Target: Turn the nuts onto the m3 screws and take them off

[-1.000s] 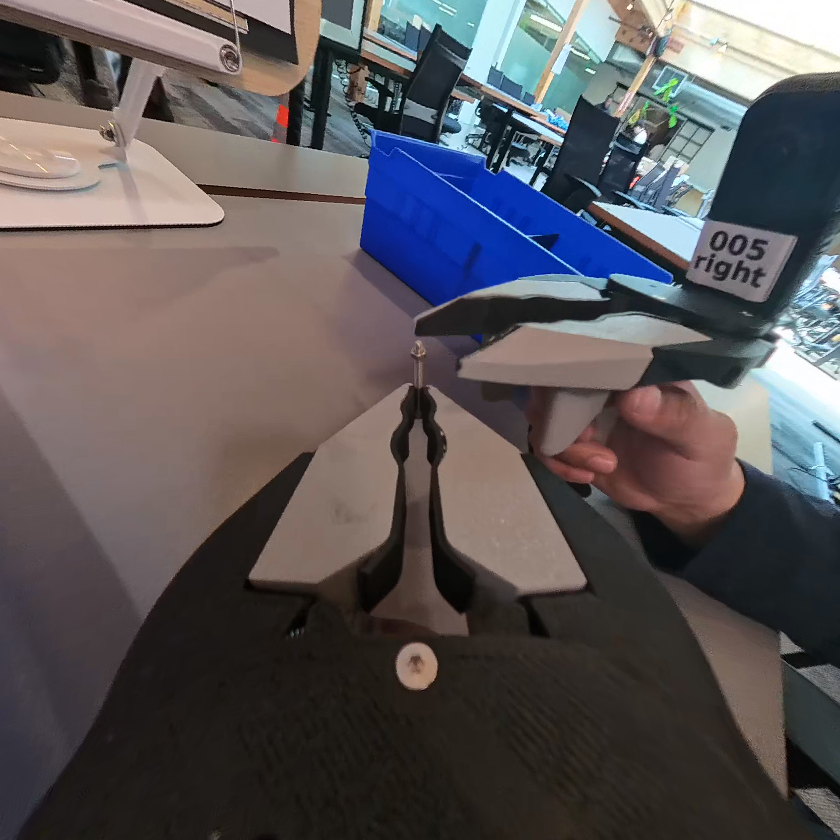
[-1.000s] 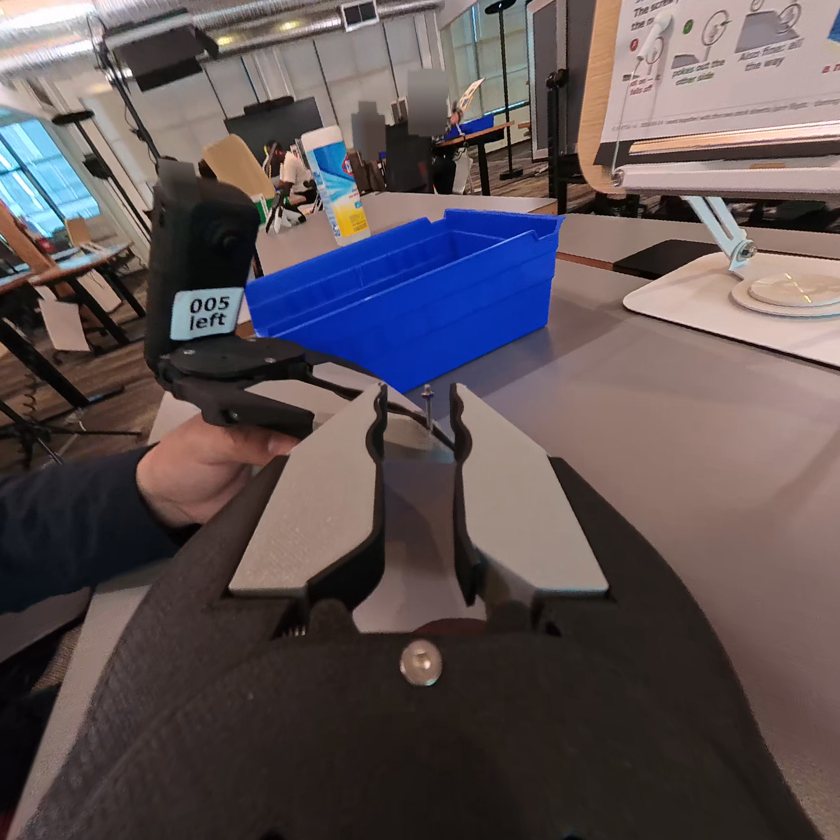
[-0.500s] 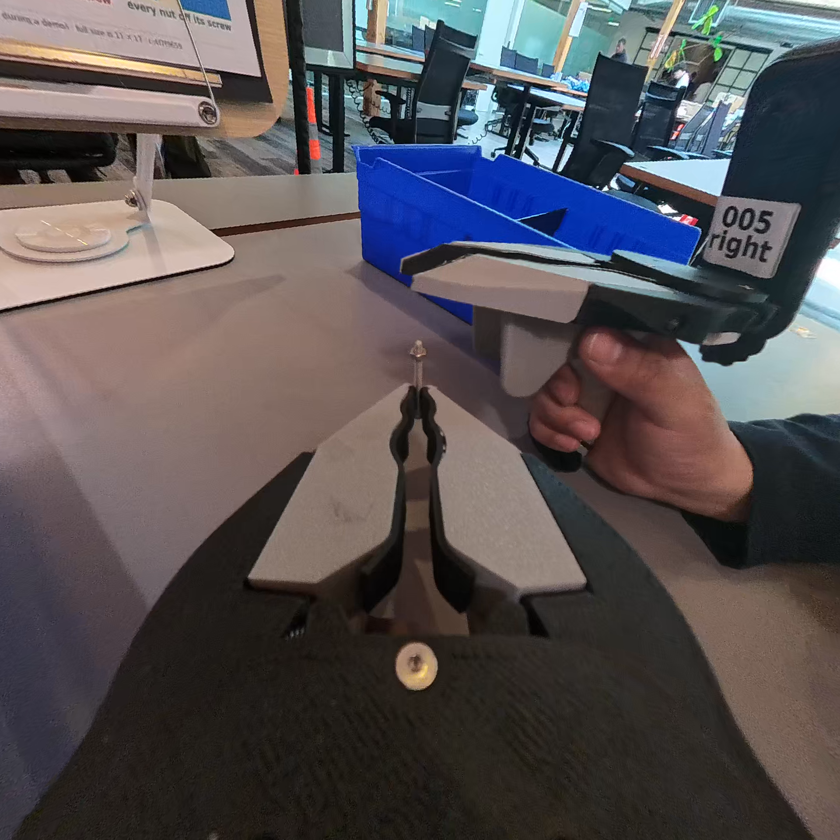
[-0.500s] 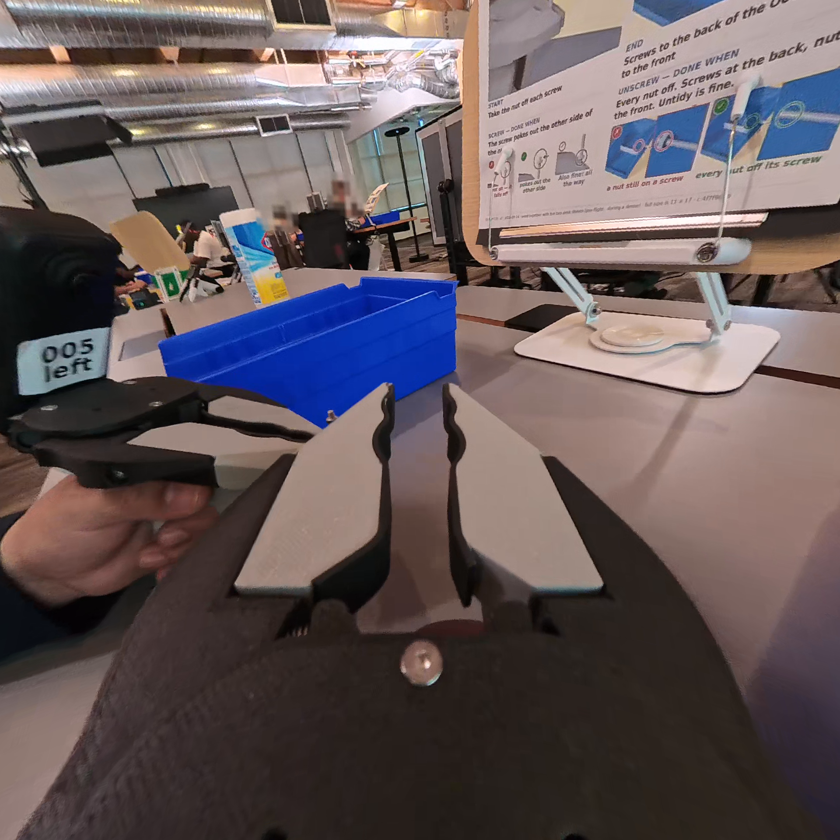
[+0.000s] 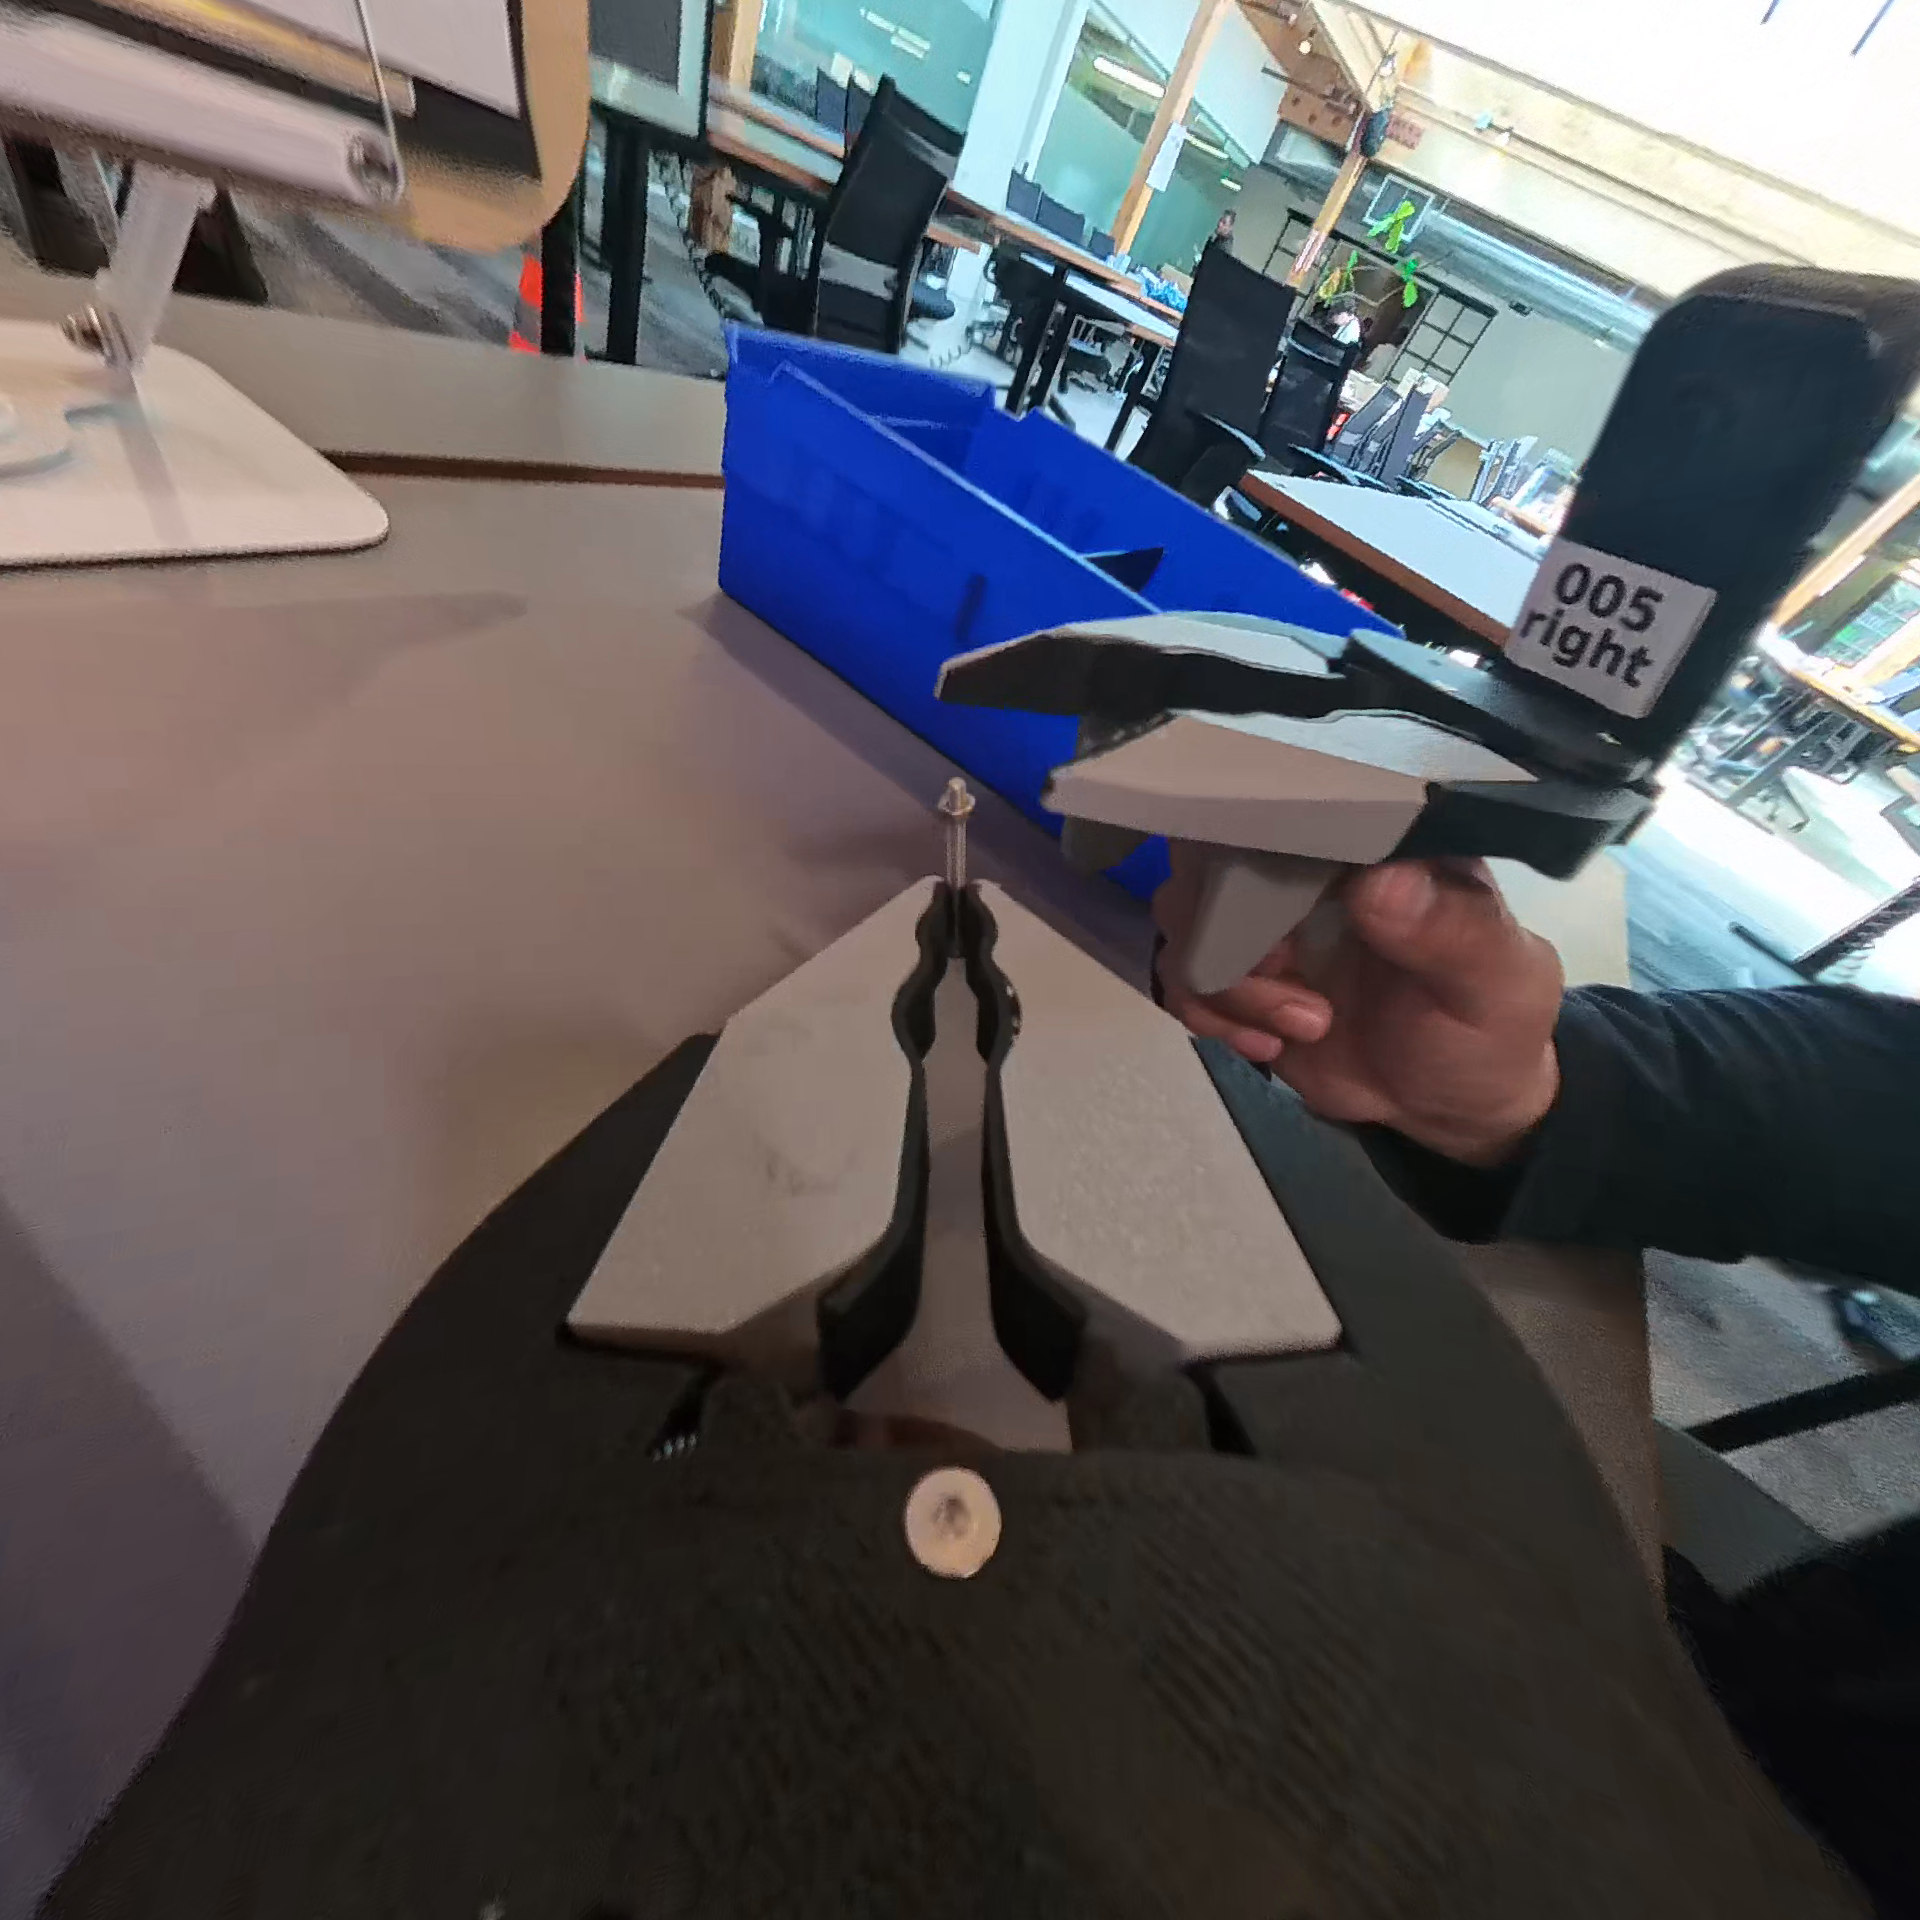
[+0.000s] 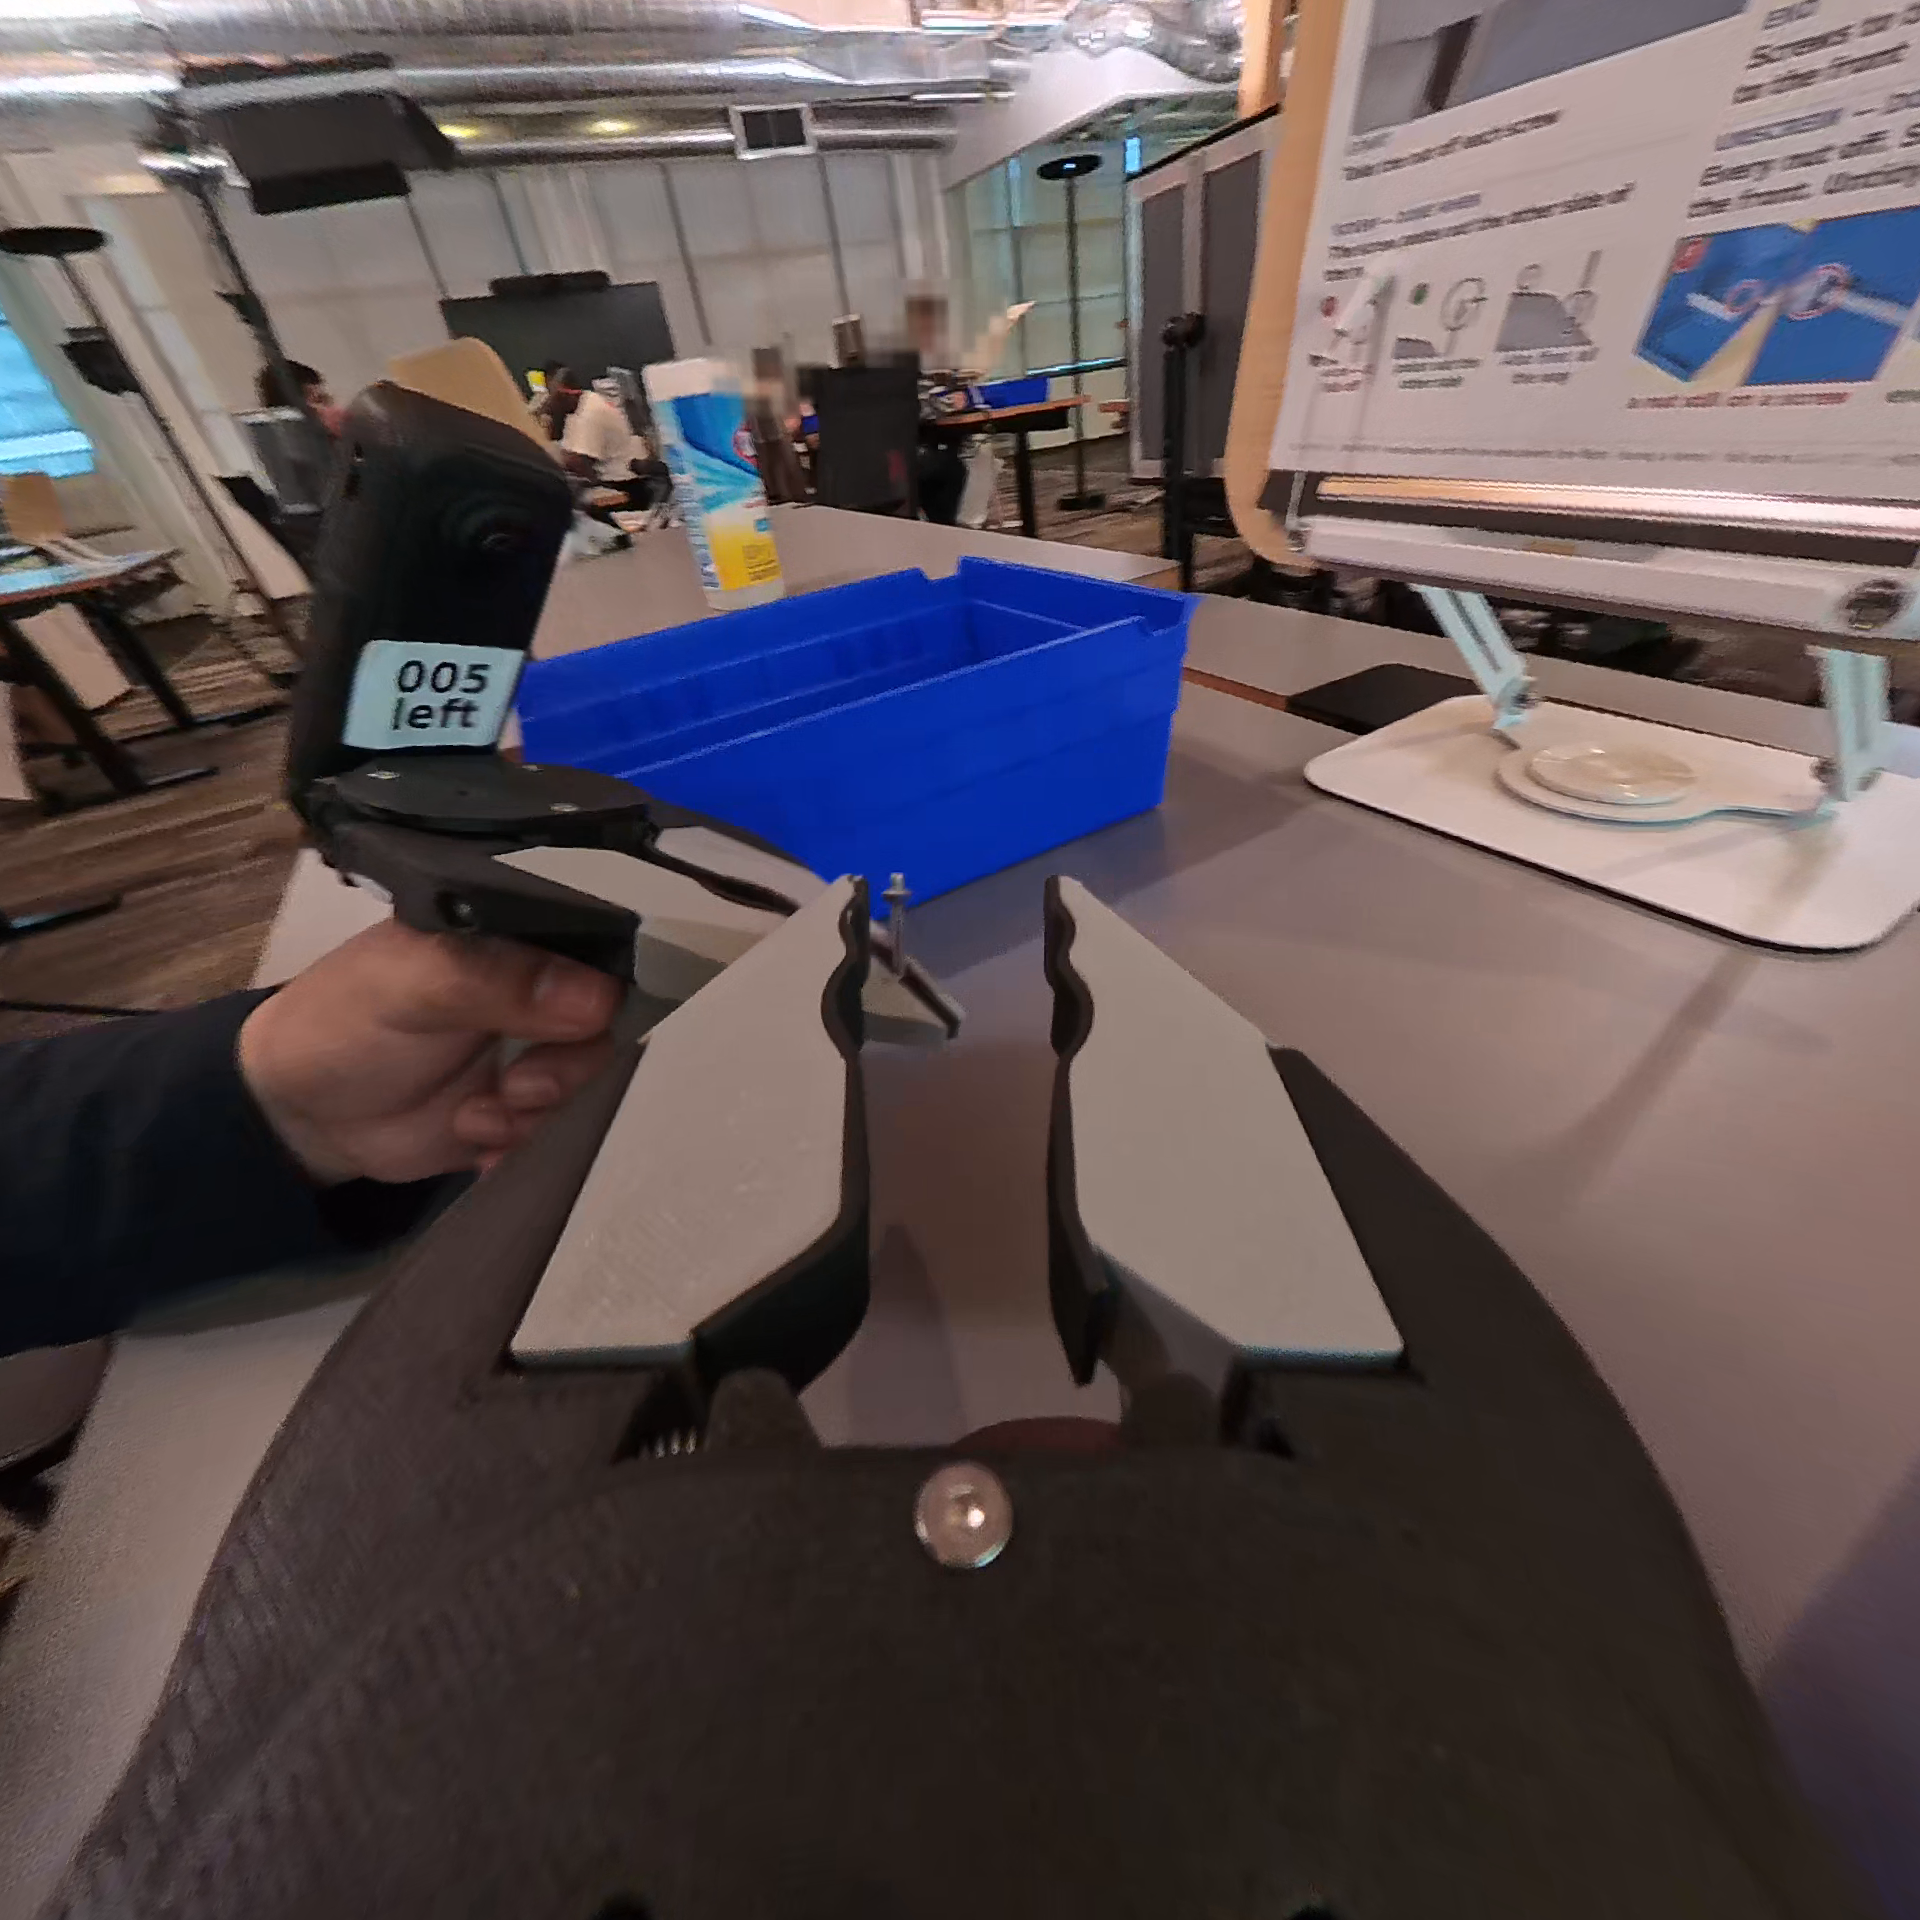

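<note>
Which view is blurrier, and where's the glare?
Right wrist view: softer overall, with the instruction board and blue bin smeared, though the screw still reads. Left wrist view: the screw in the left hand-held gripper is sharp, the stand is blurred, and the windows at top right are blown out.

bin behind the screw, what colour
The bin is solid bright blue, clearest in the right wrist view.

A blue plastic bin (image 6: 883,727) sat on the grey bench (image 6: 1455,1091). A white stand (image 6: 1621,810) held an instruction sheet (image 6: 1621,239) nearby. A wipes canister (image 6: 717,488) stood behind the bin.
</note>
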### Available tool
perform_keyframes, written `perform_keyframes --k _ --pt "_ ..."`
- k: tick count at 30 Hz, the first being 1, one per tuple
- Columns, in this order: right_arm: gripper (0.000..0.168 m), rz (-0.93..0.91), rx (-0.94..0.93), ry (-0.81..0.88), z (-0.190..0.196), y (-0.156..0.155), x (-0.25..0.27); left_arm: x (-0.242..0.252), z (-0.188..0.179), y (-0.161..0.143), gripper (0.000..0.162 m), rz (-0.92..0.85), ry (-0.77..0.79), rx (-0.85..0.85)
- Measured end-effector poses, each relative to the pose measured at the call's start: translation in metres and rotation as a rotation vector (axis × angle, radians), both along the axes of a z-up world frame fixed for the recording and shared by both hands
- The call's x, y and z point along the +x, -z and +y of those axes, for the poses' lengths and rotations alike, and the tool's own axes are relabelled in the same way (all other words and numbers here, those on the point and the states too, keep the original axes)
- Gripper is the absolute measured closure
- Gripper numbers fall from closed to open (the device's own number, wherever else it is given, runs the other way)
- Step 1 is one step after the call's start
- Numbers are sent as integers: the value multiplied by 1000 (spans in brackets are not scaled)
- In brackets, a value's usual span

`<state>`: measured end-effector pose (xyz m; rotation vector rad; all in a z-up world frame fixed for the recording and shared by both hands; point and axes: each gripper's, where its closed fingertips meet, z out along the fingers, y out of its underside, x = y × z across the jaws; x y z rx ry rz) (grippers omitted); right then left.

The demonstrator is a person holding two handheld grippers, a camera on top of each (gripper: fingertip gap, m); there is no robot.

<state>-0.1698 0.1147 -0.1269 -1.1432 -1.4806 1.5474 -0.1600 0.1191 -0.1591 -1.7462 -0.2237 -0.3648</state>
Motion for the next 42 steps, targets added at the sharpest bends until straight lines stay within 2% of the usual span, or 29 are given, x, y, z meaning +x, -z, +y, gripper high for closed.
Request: perform_keyframes --k 4,9,14,19,32,37,42 --pt "132 -41 -62 -104 -10 1 6 -3 7 5 162 95 0 -35" --pt "133 -15 -109 -30 11 -8 6 9 31 10 162 128 102 -91" --pt "132 -37 -113 14 23 -4 4 2 46 3 162 148 63 -53" --pt "132 -102 -77 31 22 10 -2 -8 44 1 162 165 25 -31" --pt "136 -88 -38 33 14 12 -4 6 46 5 162 193 54 -37" --pt "136 -57 -75 -28 6 6 -2 21 44 0 162 237 104 -30" --pt "138 -42 -52 -7 11 2 -1 22 45 5 162 283 92 -60"
